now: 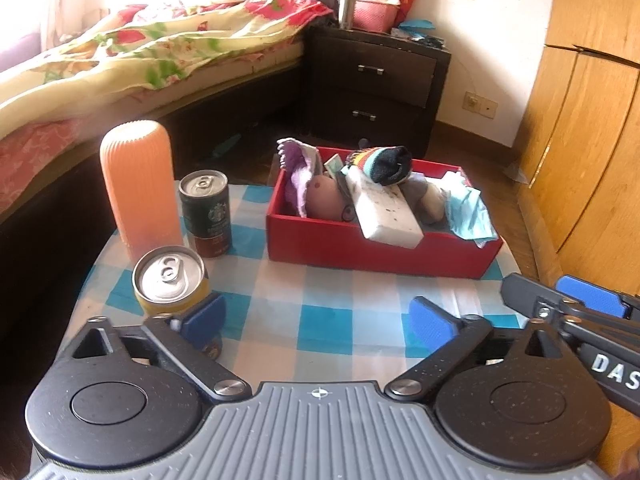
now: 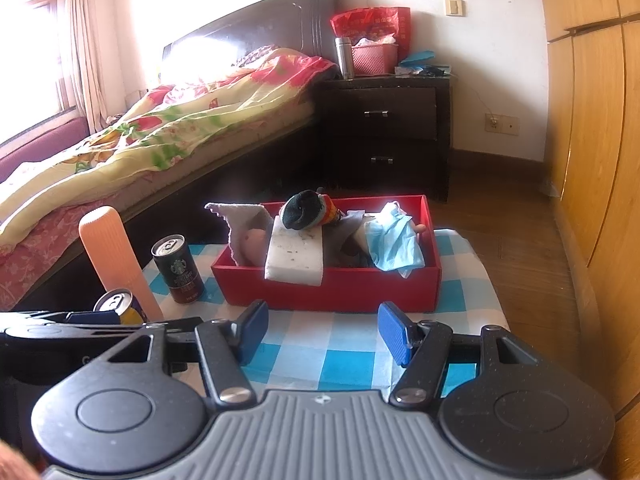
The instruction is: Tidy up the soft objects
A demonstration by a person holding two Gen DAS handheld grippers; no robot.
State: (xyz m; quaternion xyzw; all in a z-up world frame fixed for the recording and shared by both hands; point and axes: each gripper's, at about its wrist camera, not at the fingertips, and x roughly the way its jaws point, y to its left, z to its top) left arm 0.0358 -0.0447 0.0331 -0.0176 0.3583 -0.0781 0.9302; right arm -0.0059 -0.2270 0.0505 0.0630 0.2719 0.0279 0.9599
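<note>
A: So where's the soft stuff sitting?

B: All piled in the red box (image 1: pixel 380 254) on the bench (image 1: pixel 320 320): a rolled striped sock (image 1: pixel 380 164) on top of a white sponge block (image 1: pixel 386 216), a plush toy (image 1: pixel 320 196) under them, and a light blue cloth (image 1: pixel 468 212) hanging over the right end.

A: And the grippers?

B: Left hand-held gripper (image 1: pixel 320 320) is spread wide, holding nothing, low over the checked cloth. Right hand-held gripper (image 2: pixel 324 330) is the same, wide and empty, just in front of the box. Two cans (image 1: pixel 206 212) and an orange ribbed bottle (image 1: pixel 138 184) stand off to the left.
</note>
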